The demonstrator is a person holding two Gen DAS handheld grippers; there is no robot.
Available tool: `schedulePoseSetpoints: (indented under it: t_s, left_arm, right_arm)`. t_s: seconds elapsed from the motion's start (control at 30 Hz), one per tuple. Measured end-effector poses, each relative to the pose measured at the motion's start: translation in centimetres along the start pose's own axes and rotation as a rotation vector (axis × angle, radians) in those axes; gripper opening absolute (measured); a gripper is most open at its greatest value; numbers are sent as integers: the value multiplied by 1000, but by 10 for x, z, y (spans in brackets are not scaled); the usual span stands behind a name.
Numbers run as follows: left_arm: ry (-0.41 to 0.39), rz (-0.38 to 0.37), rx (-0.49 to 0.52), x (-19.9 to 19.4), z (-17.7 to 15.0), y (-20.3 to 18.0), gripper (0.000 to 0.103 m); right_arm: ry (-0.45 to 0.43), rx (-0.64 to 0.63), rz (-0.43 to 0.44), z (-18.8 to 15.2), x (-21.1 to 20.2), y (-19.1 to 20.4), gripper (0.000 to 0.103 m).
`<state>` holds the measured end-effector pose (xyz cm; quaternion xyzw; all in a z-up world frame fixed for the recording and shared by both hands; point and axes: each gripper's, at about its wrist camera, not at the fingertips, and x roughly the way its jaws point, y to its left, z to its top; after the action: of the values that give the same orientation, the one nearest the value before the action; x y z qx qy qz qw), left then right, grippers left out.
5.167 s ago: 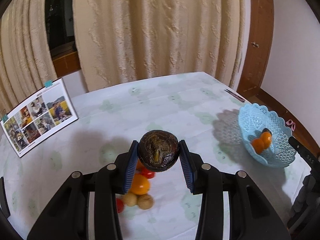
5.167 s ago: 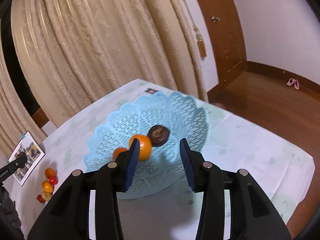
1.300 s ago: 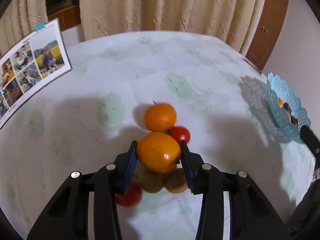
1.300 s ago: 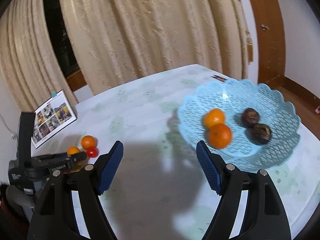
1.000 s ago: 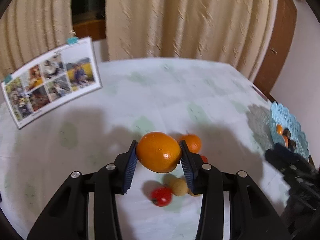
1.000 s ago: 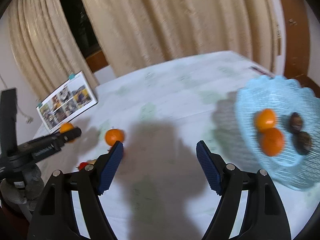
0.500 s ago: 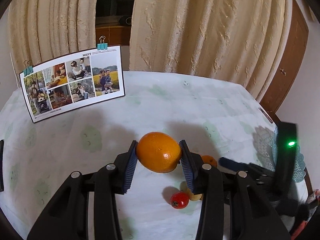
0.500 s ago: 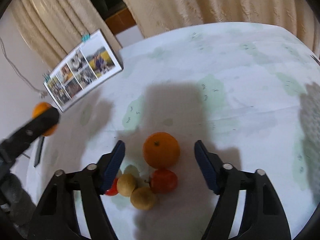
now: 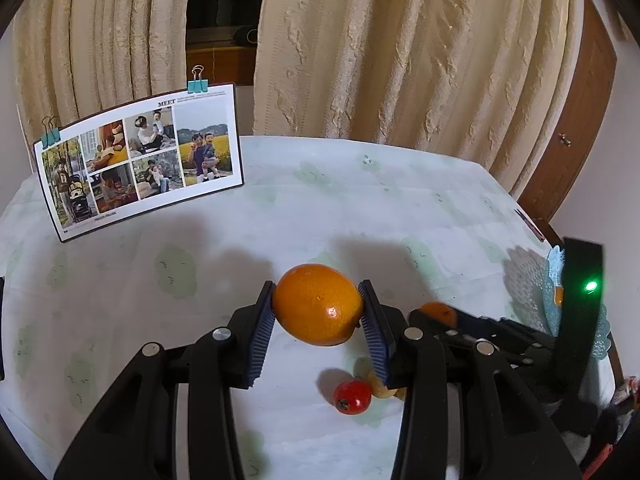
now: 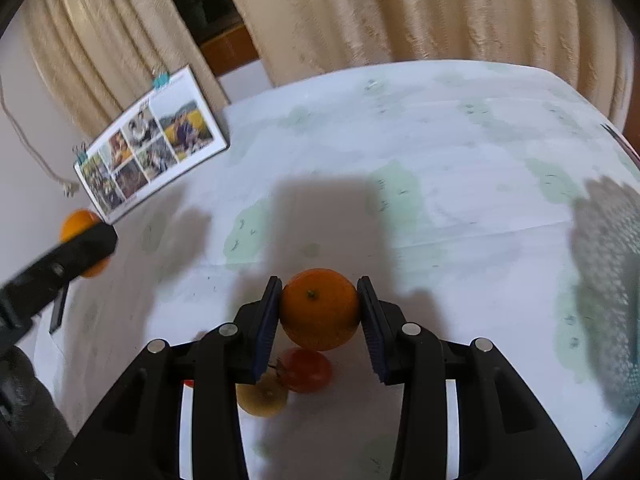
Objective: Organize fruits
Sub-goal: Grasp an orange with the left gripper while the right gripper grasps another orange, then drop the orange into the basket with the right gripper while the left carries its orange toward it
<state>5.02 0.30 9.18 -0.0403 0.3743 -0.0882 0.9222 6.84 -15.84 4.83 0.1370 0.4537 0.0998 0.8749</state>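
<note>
The left hand-held gripper [image 9: 318, 316] grips an orange [image 9: 316, 304] (firm, slightly slick) across its middle. Beside the red tomato [image 10: 306, 370], the right hand-held gripper [image 10: 319, 316] pinches a tangerine [image 10: 319, 314], softer-skinned, I judge.

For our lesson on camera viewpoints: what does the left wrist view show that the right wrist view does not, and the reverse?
Only the left wrist view shows the blue basket at the table's right edge. Only the right wrist view shows a grey cord along the wall. Both show the photo card, the left claw gripping an orange, the right claw around a second orange, and a red fruit.
</note>
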Motion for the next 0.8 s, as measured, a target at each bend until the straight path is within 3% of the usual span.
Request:
schedulePoseSetpoints:
  t_s: [0.3,0.8]
  left_arm:
    - [-7,-13,35,-1,-4,-14,42]
    - [-19,-8,142,-3,-15,-51,42]
  right_arm:
    - [-89,50,-25,-2,-43,-21,40]
    - [-236,193,-109,-23,-127,-94,40]
